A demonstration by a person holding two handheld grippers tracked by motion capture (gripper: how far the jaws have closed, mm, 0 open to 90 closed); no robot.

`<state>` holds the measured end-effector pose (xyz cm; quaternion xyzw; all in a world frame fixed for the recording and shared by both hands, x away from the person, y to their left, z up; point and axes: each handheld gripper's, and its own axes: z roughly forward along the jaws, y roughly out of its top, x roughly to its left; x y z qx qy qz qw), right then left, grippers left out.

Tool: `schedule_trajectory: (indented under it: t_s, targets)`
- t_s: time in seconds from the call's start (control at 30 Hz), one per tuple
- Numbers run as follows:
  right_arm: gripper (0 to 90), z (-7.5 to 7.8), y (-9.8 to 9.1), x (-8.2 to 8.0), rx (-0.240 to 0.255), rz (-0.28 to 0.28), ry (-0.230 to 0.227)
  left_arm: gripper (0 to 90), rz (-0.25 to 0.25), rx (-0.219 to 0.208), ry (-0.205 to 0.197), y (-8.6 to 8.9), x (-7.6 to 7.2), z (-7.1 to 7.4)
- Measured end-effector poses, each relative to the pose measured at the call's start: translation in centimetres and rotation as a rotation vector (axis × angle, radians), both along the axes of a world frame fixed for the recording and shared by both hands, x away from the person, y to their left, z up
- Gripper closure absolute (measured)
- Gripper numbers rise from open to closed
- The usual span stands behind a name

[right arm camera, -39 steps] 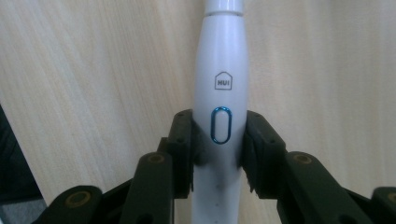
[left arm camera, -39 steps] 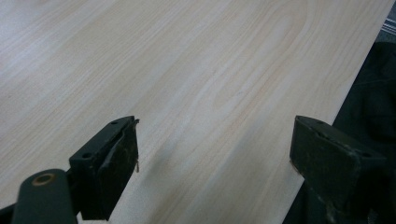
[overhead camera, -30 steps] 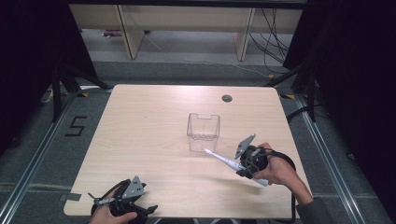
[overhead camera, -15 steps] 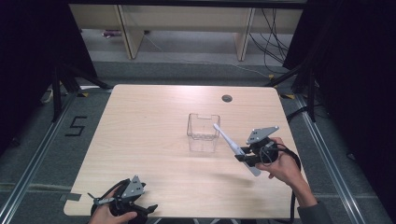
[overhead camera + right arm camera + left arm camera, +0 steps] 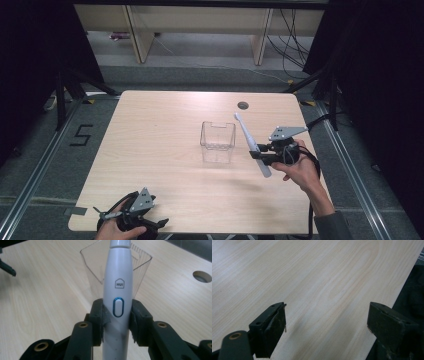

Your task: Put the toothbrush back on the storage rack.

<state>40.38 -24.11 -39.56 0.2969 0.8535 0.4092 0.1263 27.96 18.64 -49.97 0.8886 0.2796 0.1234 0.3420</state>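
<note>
My right gripper (image 5: 261,154) is up off the worktop (image 5: 160,135), its jaws clamped on a white electric toothbrush (image 5: 251,143) — they pinch the handle from both sides, level with the blue-ringed button. In the right gripper view the toothbrush (image 5: 118,297) runs straight up between the jaws, and a clear plastic cup (image 5: 117,270) stands on the wood just behind it. From the high view the toothbrush slants, head up and away from me, lower end down by my right hand (image 5: 300,167); it hangs just to the right of the cup (image 5: 218,141), apart from it. My left gripper (image 5: 150,226) sits at the near left corner of the worktop — jaws wide apart, with bare wood between them.
</note>
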Motion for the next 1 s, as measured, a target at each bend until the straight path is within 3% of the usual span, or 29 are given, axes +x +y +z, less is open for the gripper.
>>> schedule_trajectory:
  t_s: [0.07,0.1,0.13,0.23,0.3,0.4,0.5,0.53,0.73,0.87,0.9,0.93,0.97,1.0]
  targets:
    - [66.5,0.1,0.1,0.2,0.009,-0.004,-0.002,14.8,0.001,-0.003,0.001,0.0,0.0,0.0]
    - [66.5,0.1,0.1,0.4,0.008,-0.004,-0.025,14.8,0.000,-0.001,0.001,0.0,0.0,0.0]
    - [66.5,0.1,0.2,0.4,0.020,-0.010,-0.003,14.8,0.000,0.000,0.002,0.0,0.0,0.0]
    - [66.5,0.4,0.4,0.6,0.028,-0.018,-0.008,14.8,0.001,-0.001,0.002,0.0,0.0,0.0]
    - [66.5,0.6,0.5,0.9,0.025,-0.015,-0.036,14.8,0.001,-0.004,0.002,0.0,0.0,0.0]
    - [66.5,0.8,0.8,0.9,0.048,-0.032,-0.008,14.8,-0.001,0.001,0.009,0.0,0.1,0.0]
    - [66.6,1.1,1.0,1.7,0.053,-0.024,-0.046,14.8,0.008,-0.008,0.004,0.0,0.0,0.0]
    - [66.5,1.2,1.1,1.7,0.058,-0.031,-0.027,14.8,0.007,-0.008,0.003,0.0,0.0,0.0]
    - [66.5,1.8,1.6,2.4,0.070,-0.024,-0.056,14.8,0.007,-0.007,0.003,0.0,0.0,0.0]
    - [66.6,2.3,1.7,2.6,0.096,-0.040,-0.048,14.8,0.007,-0.009,0.001,0.0,0.0,0.0]
    - [66.5,2.3,1.8,2.7,0.108,-0.035,-0.070,14.8,0.006,-0.008,0.001,0.0,0.0,0.0]
    - [66.5,2.5,1.9,2.6,0.111,-0.043,-0.049,14.8,0.005,-0.008,0.002,0.0,0.0,0.0]
    - [66.6,2.5,1.9,2.8,0.123,-0.033,-0.070,14.8,-0.003,-0.005,0.006,0.0,0.0,0.0]
    - [66.5,2.6,2.1,2.7,0.134,-0.042,-0.053,14.8,-0.004,0.002,0.010,0.0,0.1,0.0]
